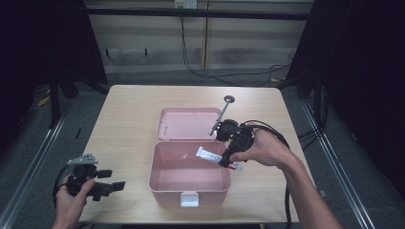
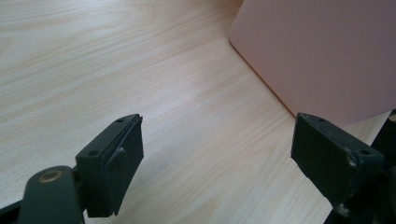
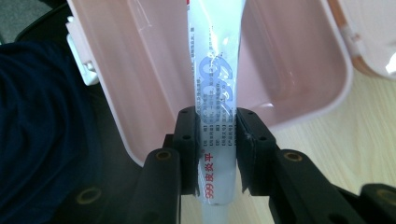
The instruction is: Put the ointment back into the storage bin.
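An open pink box (image 1: 165,183) stands at the table's middle front, its lid (image 1: 187,124) laid flat behind it. My right gripper (image 1: 227,157) is shut on a white ointment tube (image 1: 208,154), held over the box's right rim with the tube's flat end reaching in over the hollow. In the right gripper view the tube (image 3: 216,74) runs up from between the jaws, above the pink box's inside (image 3: 289,56). My left gripper (image 1: 112,187) hovers low near the table's front left, open, with nothing between its fingers (image 2: 116,158). The box's outer wall (image 2: 322,51) shows at upper right there.
The wooden table (image 1: 129,119) has bare room left and behind the box. A white latch (image 1: 189,199) sticks out at the box's front. Cables trail from both grippers. Dark curtains and metal rails flank the table.
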